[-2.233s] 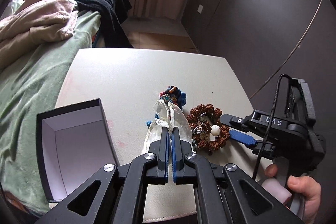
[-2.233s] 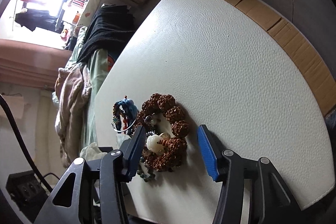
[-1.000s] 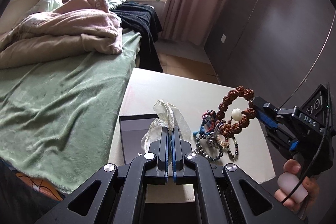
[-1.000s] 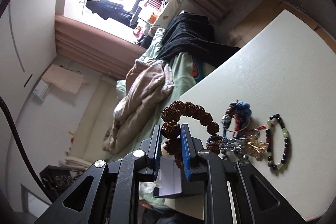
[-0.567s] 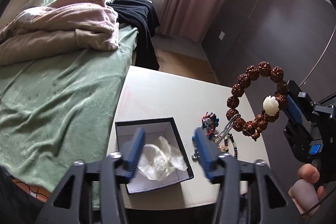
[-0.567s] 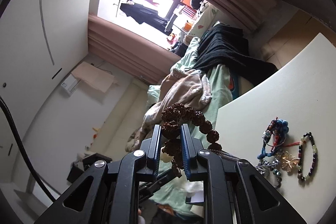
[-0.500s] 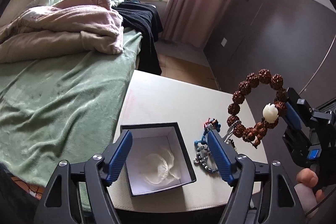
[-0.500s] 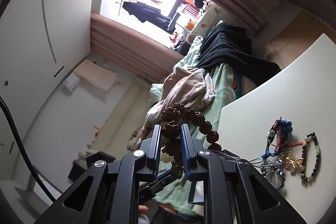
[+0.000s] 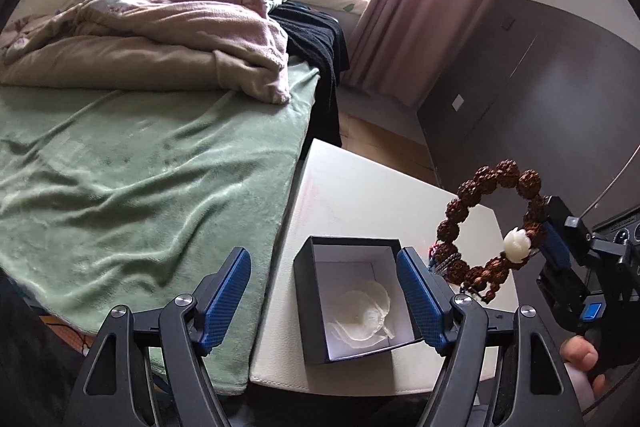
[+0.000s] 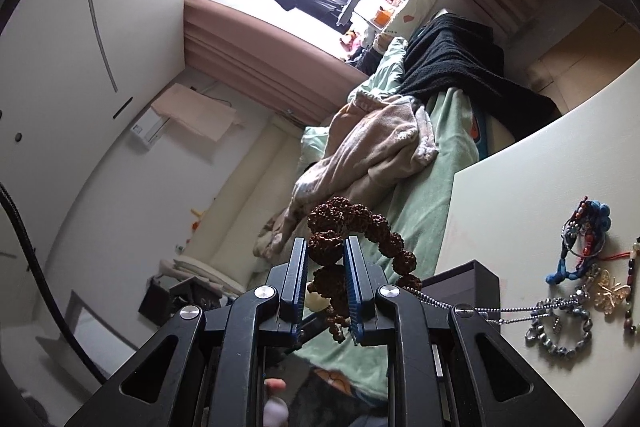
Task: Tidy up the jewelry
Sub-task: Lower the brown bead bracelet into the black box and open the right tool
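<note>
My right gripper (image 10: 326,247) is shut on a brown seed-bead bracelet (image 10: 362,227) with a white carved bead (image 9: 517,245). It holds the bracelet (image 9: 486,223) in the air, to the right of an open black box (image 9: 352,297). A silver bead chain (image 10: 496,307) hangs from the bracelet to the table. The box has a white lining and holds a crumpled clear plastic bag (image 9: 362,315). My left gripper (image 9: 324,291) is open and empty above the box, one finger on each side. More jewelry (image 10: 586,267) lies on the white table (image 10: 520,187).
A bed with a green blanket (image 9: 140,187) and a pink quilt (image 9: 160,39) runs along the table's left edge. A dark wardrobe wall (image 9: 540,99) stands to the right. The other jewelry includes a blue knotted cord, a butterfly charm (image 10: 610,293) and dark bead strands.
My left gripper opened and dropped the plastic bag into the box. My right gripper shut on the brown bracelet and lifted it off the table, then moved it toward the box.
</note>
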